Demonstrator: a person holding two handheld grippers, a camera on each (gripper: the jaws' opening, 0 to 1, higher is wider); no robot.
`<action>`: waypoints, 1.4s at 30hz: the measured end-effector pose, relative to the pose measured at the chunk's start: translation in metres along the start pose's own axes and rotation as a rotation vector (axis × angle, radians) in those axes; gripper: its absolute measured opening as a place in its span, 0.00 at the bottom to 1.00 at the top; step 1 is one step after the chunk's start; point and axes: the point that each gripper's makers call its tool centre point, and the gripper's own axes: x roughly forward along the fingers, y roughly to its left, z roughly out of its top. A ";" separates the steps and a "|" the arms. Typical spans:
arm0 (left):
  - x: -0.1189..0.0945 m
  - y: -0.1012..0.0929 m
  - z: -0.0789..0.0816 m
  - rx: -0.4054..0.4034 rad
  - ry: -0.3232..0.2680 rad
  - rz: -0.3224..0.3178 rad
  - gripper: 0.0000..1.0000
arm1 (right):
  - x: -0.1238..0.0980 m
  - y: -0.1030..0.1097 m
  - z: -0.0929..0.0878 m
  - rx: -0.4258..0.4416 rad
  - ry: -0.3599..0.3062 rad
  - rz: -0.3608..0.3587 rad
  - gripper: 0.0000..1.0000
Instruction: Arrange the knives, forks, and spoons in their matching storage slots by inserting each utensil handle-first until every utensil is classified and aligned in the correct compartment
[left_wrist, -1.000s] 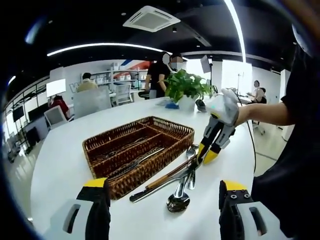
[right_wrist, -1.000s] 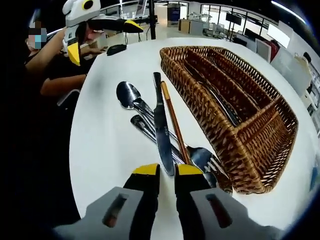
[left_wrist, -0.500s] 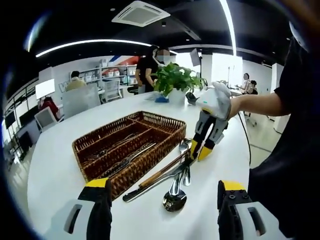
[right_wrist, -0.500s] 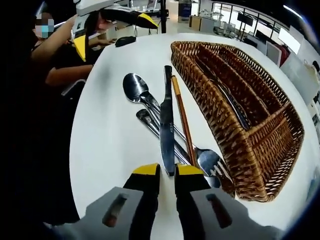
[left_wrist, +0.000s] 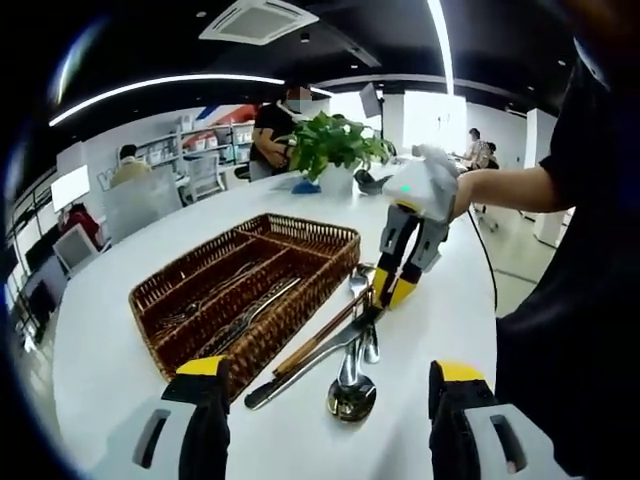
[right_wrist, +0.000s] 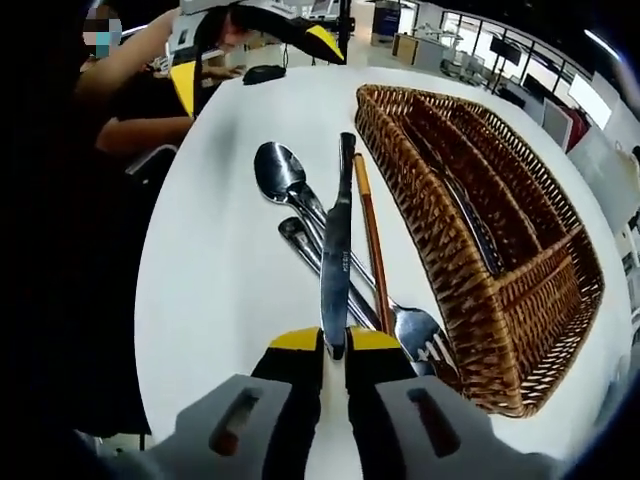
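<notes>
On a white worktop (right_wrist: 210, 260), the right tool (right_wrist: 335, 345) pinches the blade tip of a table knife (right_wrist: 337, 250), its two yellow-tipped jaws pressed against the steel at 6 o'clock in the right gripper view. The knife lies over a loose cluster of a spoon (right_wrist: 280, 175), a fork (right_wrist: 425, 335) and a wooden-handled utensil (right_wrist: 370, 235), just beside the wicker cutlery tray (right_wrist: 560, 250), which holds more utensils in its long slots. In the left gripper view the left tool (left_wrist: 325, 385) hangs with jaws spread wide above the worktop, the tray at 10 o'clock and a potted plant (left_wrist: 335, 150) at 12.
</notes>
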 end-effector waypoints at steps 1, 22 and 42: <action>0.002 -0.001 0.000 0.023 0.013 -0.021 0.81 | -0.001 0.000 0.000 -0.001 0.000 0.000 0.06; 0.060 -0.010 -0.001 0.305 0.209 -0.369 0.46 | -0.027 0.014 0.010 -0.015 -0.026 -0.032 0.06; 0.082 -0.005 -0.022 0.416 0.341 -0.464 0.18 | -0.050 0.009 0.030 -0.056 -0.033 -0.062 0.06</action>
